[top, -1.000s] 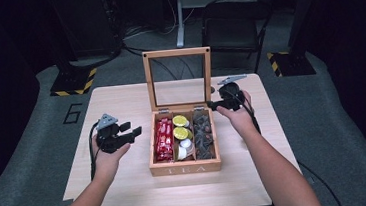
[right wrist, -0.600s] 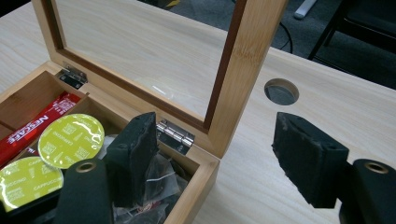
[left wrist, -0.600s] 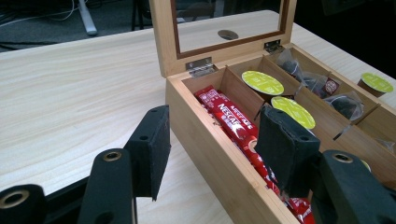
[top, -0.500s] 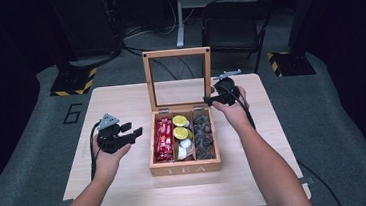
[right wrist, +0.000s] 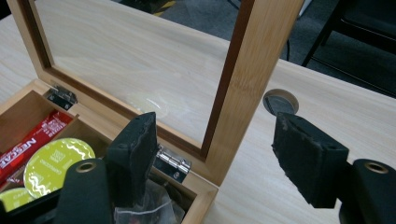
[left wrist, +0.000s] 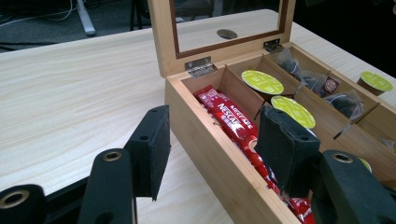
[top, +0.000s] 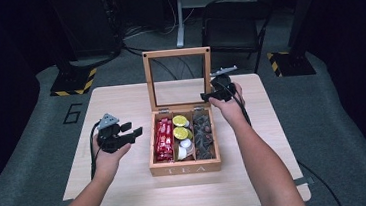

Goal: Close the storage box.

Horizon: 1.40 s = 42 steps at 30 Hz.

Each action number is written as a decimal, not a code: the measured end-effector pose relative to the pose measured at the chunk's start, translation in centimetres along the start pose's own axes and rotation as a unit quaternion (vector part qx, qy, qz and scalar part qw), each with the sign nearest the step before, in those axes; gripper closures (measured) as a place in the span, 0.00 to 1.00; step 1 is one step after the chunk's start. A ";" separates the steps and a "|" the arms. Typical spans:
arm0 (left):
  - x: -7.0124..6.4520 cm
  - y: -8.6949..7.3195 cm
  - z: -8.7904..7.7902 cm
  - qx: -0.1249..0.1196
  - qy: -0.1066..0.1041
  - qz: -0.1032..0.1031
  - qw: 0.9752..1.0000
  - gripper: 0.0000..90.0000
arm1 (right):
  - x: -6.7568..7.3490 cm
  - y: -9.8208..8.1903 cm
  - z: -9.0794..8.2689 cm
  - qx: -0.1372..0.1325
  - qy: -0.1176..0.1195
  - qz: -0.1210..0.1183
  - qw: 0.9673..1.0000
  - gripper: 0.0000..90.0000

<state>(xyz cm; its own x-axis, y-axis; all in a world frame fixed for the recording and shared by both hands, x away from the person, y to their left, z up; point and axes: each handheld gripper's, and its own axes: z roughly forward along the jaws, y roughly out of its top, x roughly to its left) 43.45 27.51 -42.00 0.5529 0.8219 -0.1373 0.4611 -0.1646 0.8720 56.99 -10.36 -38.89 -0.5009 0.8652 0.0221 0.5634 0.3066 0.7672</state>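
A wooden tea box (top: 186, 169) stands mid-table with its glass lid (top: 178, 78) upright. Inside lie red Nescafe sticks (top: 164, 140), yellow-green capsules (top: 179, 121) and dark tea bags (top: 204, 134). My left gripper (top: 128, 133) hovers open just left of the box; in the left gripper view the box's left wall (left wrist: 210, 154) runs between the jaws of this gripper (left wrist: 212, 121). My right gripper (top: 210, 94) is open at the lid's right edge. In the right gripper view the lid's right frame (right wrist: 252, 70) stands between that gripper's (right wrist: 215, 123) jaws, untouched.
The light wooden table (top: 121, 103) has bare room on both sides of the box. A round cable hole (right wrist: 280, 100) sits in the tabletop behind the lid. A dark chair (top: 229, 23) and stands are on the floor beyond the table's far edge.
My right gripper has moved left and away from the person, from beside the box's right side up to the lid's right edge. The left gripper has stayed put.
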 end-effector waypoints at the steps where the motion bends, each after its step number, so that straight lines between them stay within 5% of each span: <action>1: 0.0 0.0 0.0 0.003 -0.002 0.001 1.000 0.50 | 0.0 0.0 0.1 -0.002 0.001 0.006 1.000 0.34; 27: 0.1 -0.6 -0.4 0.007 -0.003 0.002 1.000 0.50 | 0.2 -0.2 2.2 0.002 0.004 0.008 1.000 0.34; 42: 0.1 -1.0 -1.5 0.005 0.008 -0.004 1.000 0.50 | 0.1 0.4 2.0 -0.001 0.004 0.005 1.000 0.37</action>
<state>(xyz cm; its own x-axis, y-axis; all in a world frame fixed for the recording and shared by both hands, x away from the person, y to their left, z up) 42.04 28.58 -42.21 0.5384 0.8315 -0.1370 0.4719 -0.1628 0.8665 58.46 -9.38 -39.84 -0.5003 0.8651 0.0356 0.5668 0.2962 0.7688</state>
